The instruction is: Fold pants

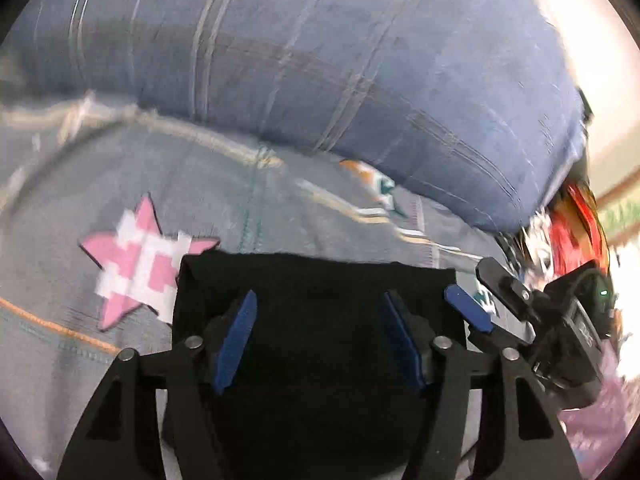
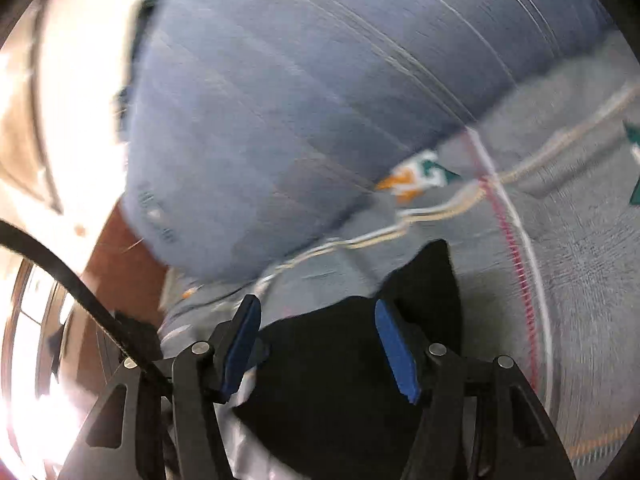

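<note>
Grey patterned bedding (image 1: 60, 208) carries black pants (image 1: 320, 320) beneath parted tongs (image 1: 320, 340).

Bed, covered by grey quilt (image 1: 120, 176) with pink star patch (image 1: 140, 264), orange-and-green motifs and stitched lines; on it: black folded garment (image 1: 320, 280), at the near side; blue quilted pillow (image 1: 320, 80), along the far side, reaching the bed's edge.
</note>
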The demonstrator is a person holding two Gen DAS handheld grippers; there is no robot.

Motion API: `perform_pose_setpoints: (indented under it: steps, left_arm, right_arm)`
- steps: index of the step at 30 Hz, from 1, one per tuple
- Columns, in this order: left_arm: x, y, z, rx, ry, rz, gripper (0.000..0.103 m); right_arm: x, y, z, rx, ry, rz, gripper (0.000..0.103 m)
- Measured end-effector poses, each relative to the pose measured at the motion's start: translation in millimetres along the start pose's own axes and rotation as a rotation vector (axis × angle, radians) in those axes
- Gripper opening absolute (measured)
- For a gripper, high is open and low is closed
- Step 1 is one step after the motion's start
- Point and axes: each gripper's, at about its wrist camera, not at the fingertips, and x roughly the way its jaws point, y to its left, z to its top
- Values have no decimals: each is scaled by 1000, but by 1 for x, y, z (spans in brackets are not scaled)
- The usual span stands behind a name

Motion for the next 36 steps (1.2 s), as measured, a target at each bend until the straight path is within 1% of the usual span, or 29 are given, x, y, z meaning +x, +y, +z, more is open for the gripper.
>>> perform_pose_setpoints:
  steps: [1, 2, 3, 4, 6, 8, 10, 12, 14, 17, 20, 22, 23, 24, 25, 26, 27, 28, 29, 30, 31, 33, 36]
  left_arm:
    - [-2, 1, -2, 7, -35, -26, 61]
    - [-3, 0, -4, 21, -42, -33, 61]
    - [-3, -2, -5, 44, -40, -32, 61]
    - [-3, -2, -5, 56, -37, -34, 61]
    - [-5, 0, -3, 48, -19, -55, 62]
    - [-15, 7, -1, -8, -1, -97, 62]
    - [-34, 8, -5, -37, -6, -117, 62]
    - [-56, 4, -15, -11, -28, -94, 62]
    - [-83, -5, -32, 40, -73, -51, 62]
    - [-133, -25, -71, 134, -183, 35, 64]
    - [-181, -40, -108, 209, -319, 118, 71]
    - [-212, -55, -134, 251, -436, 199, 85]
    - [-227, -63, -147, 264, -498, 243, 89]
    - [-241, -68, -159, 271, -557, 279, 98]
    - [-257, -74, -174, 271, -626, 315, 103]
    - [-270, -77, -186, 265, -680, 339, 103]
    - [-284, -80, -200, 246, -734, 365, 103]
    - [-292, -80, -209, 226, -763, 375, 103]
    - [-300, -81, -216, 206, -784, 375, 103]
    - [-309, -81, -224, 184, -805, 370, 103]
    - [-314, -82, -227, 182, -817, 363, 103]
    - [-325, -86, -233, 191, -827, 347, 103]
    - [-340, -91, -241, 207, -834, 348, 103]
  right_arm:
    - [7, -11, 1, 26, -3, -26, 63]
    - [11, -21, 2, 49, -15, -58, 63]
    - [13, -30, 3, 69, -37, -62, 61]
    - [13, -38, 5, 83, -53, -47, 61]
    - [9, -40, 5, 87, -69, -43, 60]
    - [-3, -27, 0, 53, -94, -89, 61]
    - [-24, -14, -8, 3, -123, -118, 68]
    - [-48, 4, -27, -74, -145, -144, 70]
    - [-71, 21, -51, -152, -161, -169, 70]
    - [-103, 44, -95, -265, -196, -214, 71]
    - [-135, 71, -147, -385, -255, -273, 74]
    - [-156, 90, -179, -459, -317, -312, 81]
    - [-166, 100, -196, -491, -358, -335, 83]
    - [-176, 110, -211, -522, -410, -367, 89]
    - [-183, 118, -225, -542, -459, -401, 97]
    - [-195, 127, -244, -561, -541, -446, 100]
    - [-202, 131, -254, -566, -589, -456, 103]
    - [-210, 135, -267, -566, -642, -448, 103]
    - [-216, 137, -278, -554, -680, -421, 103]
    - [-218, 139, -284, -534, -693, -400, 103]
    - [-219, 137, -289, -510, -684, -389, 103]
    - [-214, 136, -295, -492, -627, -401, 103]
    - [-199, 135, -307, -498, -540, -436, 103]
